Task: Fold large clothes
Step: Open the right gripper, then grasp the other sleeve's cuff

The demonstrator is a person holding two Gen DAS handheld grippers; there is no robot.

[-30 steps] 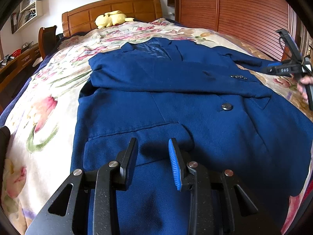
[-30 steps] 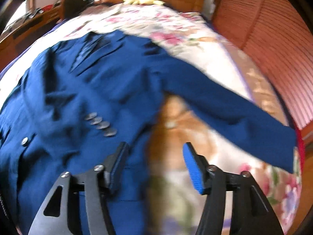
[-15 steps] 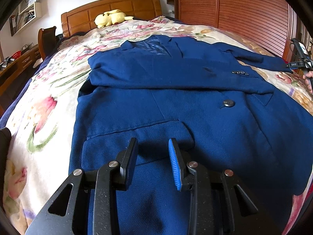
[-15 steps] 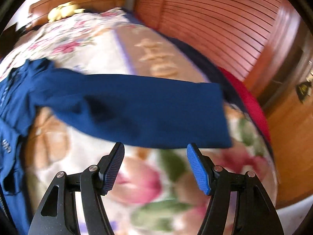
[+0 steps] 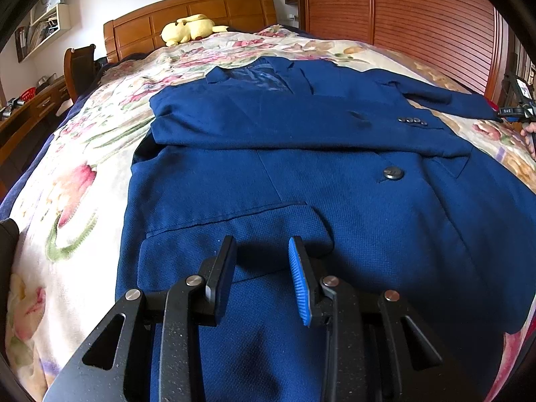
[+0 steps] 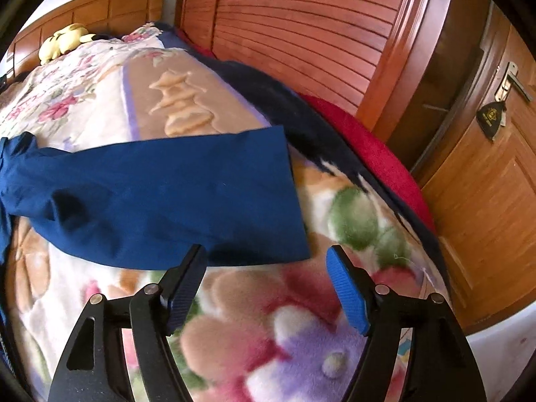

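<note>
A: Where does the sleeve (image 6: 174, 194) lie from the right hand-held gripper (image 6: 266, 288)?

B: At 12 o'clock, just beyond the fingertips. Its long axis runs crosswise, 9 to 3 o'clock, with the cuff (image 6: 288, 191) towards 1 o'clock. The jaws stand wide apart and hold nothing; they sit just above the blanket (image 6: 268, 335).

A: And the left one?

B: The left hand-held gripper (image 5: 261, 276) hovers over the jacket (image 5: 301, 184) hem by the pocket flap (image 5: 241, 231), jaws about half open, also empty. From there the loose sleeve is far off at 2 o'clock, so the right hand is clearly nearer.

A: So the jacket itself?

B: Flat on the bed (image 5: 83, 167), collar (image 5: 261, 73) towards the headboard. One sleeve is already folded across the chest; the other stretches out to the side.

A: Counts?

B: One jacket, two sleeves, four cuff buttons (image 5: 412, 121), one front button (image 5: 392, 172), one plush toy (image 5: 191, 28), two hand-held grippers. I'd judge the next move is gripping that cuff and bringing it inward.
</note>
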